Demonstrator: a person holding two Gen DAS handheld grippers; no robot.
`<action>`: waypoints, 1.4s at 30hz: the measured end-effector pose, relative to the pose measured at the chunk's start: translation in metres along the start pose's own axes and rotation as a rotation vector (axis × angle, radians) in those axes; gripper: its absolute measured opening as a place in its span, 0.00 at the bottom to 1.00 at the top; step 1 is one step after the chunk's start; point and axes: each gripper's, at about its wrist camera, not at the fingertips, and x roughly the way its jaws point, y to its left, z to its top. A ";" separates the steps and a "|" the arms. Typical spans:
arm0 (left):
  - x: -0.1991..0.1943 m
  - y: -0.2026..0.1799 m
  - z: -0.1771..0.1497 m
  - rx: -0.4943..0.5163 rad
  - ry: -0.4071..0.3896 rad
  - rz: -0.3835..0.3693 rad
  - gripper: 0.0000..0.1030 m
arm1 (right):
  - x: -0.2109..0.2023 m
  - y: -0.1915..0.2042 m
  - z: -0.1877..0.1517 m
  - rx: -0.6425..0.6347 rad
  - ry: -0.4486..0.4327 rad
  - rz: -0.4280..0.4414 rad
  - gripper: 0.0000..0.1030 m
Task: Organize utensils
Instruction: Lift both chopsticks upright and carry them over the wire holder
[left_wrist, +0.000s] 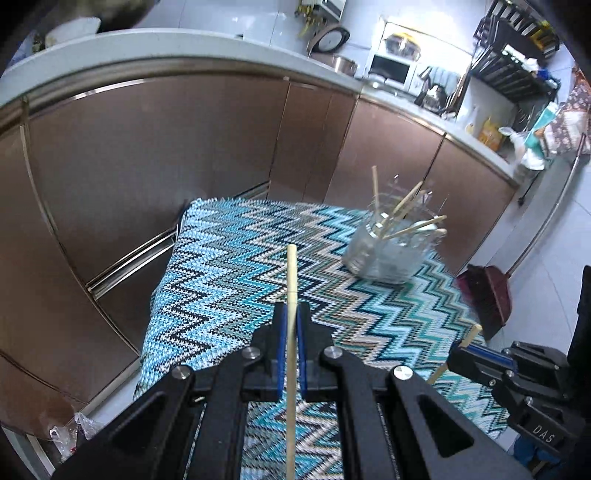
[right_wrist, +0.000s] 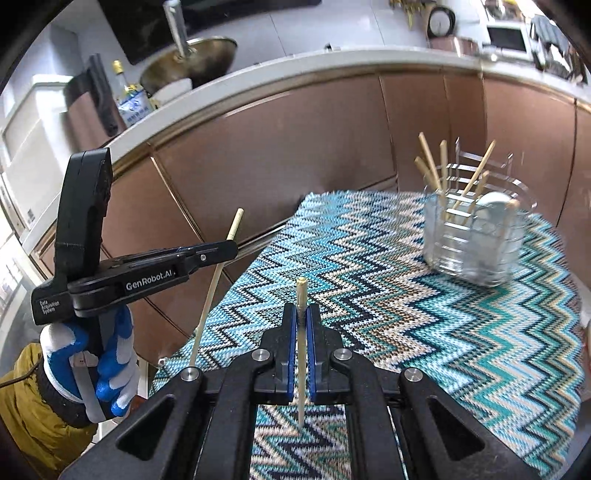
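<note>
Brown kitchen cupboards (left_wrist: 147, 155) stand behind a worktop (left_wrist: 229, 258) that wears a blue and white zigzag cloth.

On the cloth sits a clear holder (left_wrist: 388, 251). It already has a bunch of wooden chopsticks (left_wrist: 406, 218) sticking out of it, and something pale and round that I cannot name. So part of the tidying looks done.

Two sticks are not put away yet. The left gripper (left_wrist: 291, 314) has its jaws clenched on one long chopstick (left_wrist: 291, 280). That stick runs straight between the jaws and pokes out well past their tips. The holder is ahead of these jaws and off to their right, well apart from them.

The right gripper (right_wrist: 302, 317) has its jaws clenched on a second chopstick (right_wrist: 301, 295). Only a short bit pokes out past the tips. The holder (right_wrist: 476, 240) is ahead of these jaws and to their right too.

In the right wrist view a gloved hand (right_wrist: 99, 362) holds the left gripper (right_wrist: 231, 251) up above the worktop edge, to the left of the right jaws.

The cloth near both pairs of jaws looks bare of other sticks. I think these two are the last ones seen here. What is left is to carry each one over and drop it in the holder.
</note>
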 end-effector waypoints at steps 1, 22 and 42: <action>-0.008 -0.003 -0.001 -0.001 -0.011 -0.002 0.04 | -0.010 0.004 -0.002 -0.004 -0.015 -0.003 0.05; -0.115 -0.040 0.010 -0.038 -0.257 -0.085 0.04 | -0.129 0.029 -0.002 -0.056 -0.259 -0.008 0.05; -0.057 -0.106 0.154 -0.104 -0.495 -0.215 0.04 | -0.141 -0.053 0.108 -0.099 -0.504 -0.080 0.05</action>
